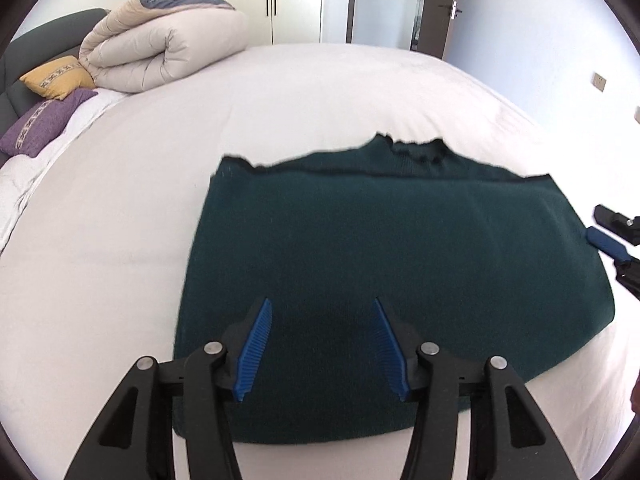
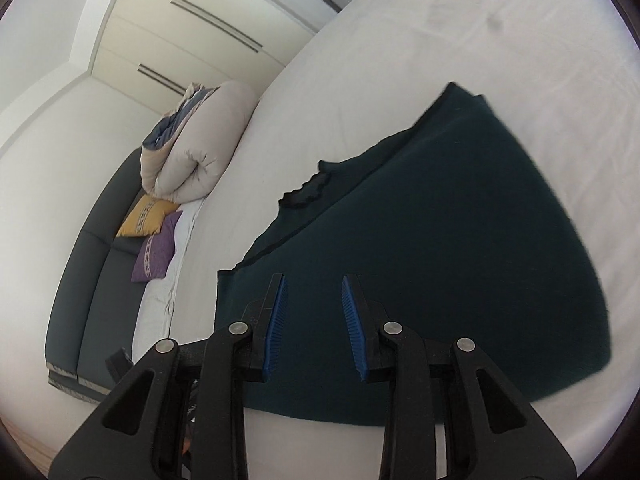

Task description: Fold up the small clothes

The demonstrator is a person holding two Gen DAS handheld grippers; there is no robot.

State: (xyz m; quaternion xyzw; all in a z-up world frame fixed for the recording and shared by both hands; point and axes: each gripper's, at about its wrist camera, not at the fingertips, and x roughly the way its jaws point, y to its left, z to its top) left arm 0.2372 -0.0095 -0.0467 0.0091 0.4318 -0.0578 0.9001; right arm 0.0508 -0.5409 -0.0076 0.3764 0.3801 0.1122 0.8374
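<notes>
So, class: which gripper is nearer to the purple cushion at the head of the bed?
Left. The left gripper hangs over the green garment's near edge on the purple cushion's side; the right gripper sits beyond the garment's far side.

Bed (image 1: 320, 92): covered by a white sheet, smooth, faintly creased.
Headboard (image 1: 24, 52): dark grey and padded, set along the head edge of the bed.
Dark green garment (image 1: 360, 240): laid flat on the sheet, folded over on itself, its ribbed collar turned towards the far edge of the bed.
Rolled duvet (image 1: 168, 48): beige with a blue-grey layer on top, placed at the far corner of the head edge.
Yellow cushion (image 1: 56, 76): rested against the headboard, touching the duvet.
Purple cushion (image 1: 40, 120): laid just beside the yellow one, overlapped by it.
White pillow (image 1: 16, 184): seen along the head edge, nearer than the cushions.
</notes>
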